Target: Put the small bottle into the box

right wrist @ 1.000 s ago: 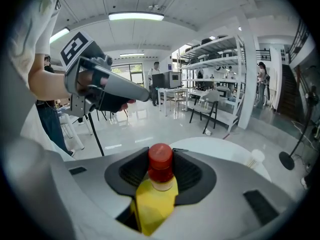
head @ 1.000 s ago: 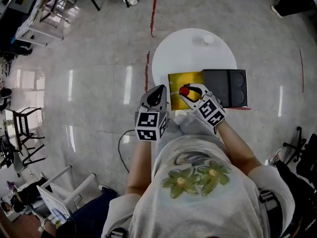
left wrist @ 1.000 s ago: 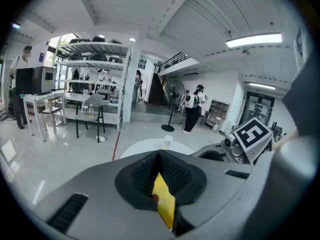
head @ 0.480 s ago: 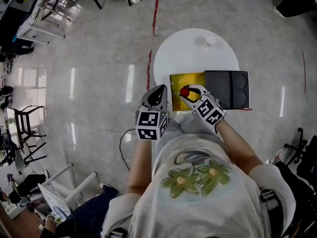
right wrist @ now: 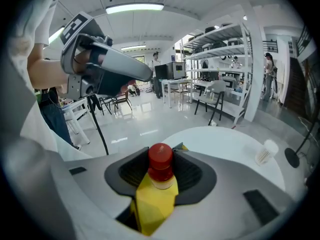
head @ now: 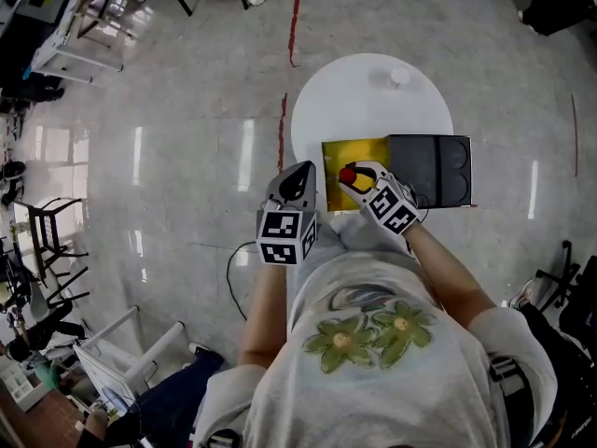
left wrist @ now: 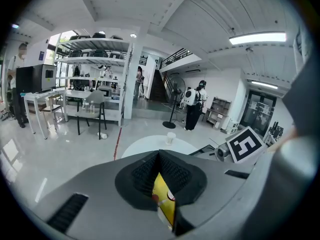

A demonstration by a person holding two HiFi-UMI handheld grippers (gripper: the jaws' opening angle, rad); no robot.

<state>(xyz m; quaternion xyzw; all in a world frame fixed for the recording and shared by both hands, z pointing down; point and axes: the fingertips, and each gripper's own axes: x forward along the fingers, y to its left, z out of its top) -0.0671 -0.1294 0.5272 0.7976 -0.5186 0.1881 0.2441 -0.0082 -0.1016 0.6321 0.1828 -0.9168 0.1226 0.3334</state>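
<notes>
The small bottle (right wrist: 161,176) has a red cap and a yellow label; my right gripper (right wrist: 161,160) is shut on it, with the cap sticking out past the fingertips. In the head view that gripper (head: 355,176) holds the bottle (head: 347,174) over the near part of the open box (head: 341,153), whose inside is yellow. The box's black lid (head: 429,169) lies open to the right. My left gripper (head: 298,181) hovers at the table's near-left edge, left of the box, shut and holding nothing. Through the slit below its fingertips in the left gripper view (left wrist: 159,155) a strip of the yellow box (left wrist: 163,200) shows.
The box sits at the near edge of a round white table (head: 368,96). A small white cup (head: 399,76) stands at the table's far side. Grey polished floor surrounds the table, with chairs and shelving far off at the left (head: 84,26).
My right gripper with the bottle has sunk slightly toward the yellow box. The left gripper has kept its place.
</notes>
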